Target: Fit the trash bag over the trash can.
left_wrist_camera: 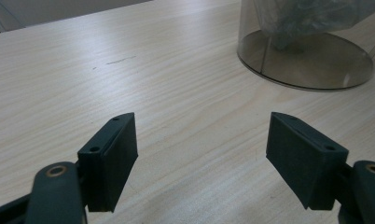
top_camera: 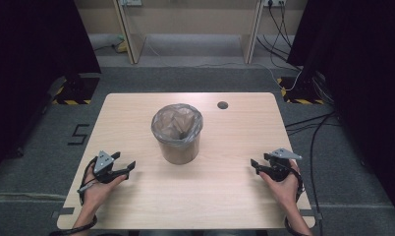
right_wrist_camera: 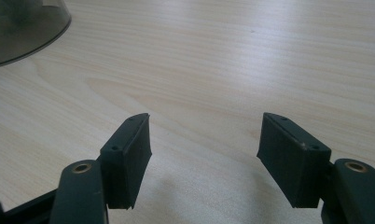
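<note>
Looking down from the high view, saw a small bin [top_camera: 177,136] lined with a thin plastic bag [top_camera: 178,119] standing upright at the middle of the wooden table [top_camera: 136,105], with the left gripper [top_camera: 127,166] and the right gripper [right_wrist_camera: 204,140] resting near the front corners, well apart from it. Moving to the left gripper view and then the right gripper view, found both pairs of jaws spread wide with only bare wood between them. Judged as risks: pushing the light bin over when reaching from one side, or tearing the thin liner when pinching it.
</note>
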`<state>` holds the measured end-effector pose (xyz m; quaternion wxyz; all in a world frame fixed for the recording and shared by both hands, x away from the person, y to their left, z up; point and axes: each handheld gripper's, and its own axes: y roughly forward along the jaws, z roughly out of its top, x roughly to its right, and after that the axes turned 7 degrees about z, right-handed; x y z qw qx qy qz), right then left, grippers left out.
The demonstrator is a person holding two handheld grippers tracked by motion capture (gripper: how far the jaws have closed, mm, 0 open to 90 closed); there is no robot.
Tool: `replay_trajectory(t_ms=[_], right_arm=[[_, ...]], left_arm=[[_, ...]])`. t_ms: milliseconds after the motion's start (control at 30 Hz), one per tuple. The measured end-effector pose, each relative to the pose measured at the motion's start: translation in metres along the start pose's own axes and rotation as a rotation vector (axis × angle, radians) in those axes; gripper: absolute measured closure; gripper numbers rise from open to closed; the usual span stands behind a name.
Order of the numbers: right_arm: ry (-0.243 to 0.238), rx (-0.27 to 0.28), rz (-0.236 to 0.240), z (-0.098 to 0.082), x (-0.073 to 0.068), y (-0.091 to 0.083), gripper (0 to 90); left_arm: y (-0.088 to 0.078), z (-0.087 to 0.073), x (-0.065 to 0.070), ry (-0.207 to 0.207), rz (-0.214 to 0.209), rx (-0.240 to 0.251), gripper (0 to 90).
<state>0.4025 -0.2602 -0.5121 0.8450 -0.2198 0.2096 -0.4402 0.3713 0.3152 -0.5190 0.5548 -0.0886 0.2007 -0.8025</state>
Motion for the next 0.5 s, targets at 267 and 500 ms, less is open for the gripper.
replay_trajectory(t_ms=[267, 500], right_arm=[[-0.004, 0.009, -0.012, -0.0003, -0.0010, -0.0005, 34.6], [-0.012, 0.012, -0.016, -0.0005, -0.0019, -0.0010, 33.4]], left_arm=[[-0.0022, -0.0007, 0.0035, 0.025, 0.026, 0.016, 24.1], [-0.0036, -0.0012, 0.0053, 0.028, 0.030, 0.022, 24.3]])
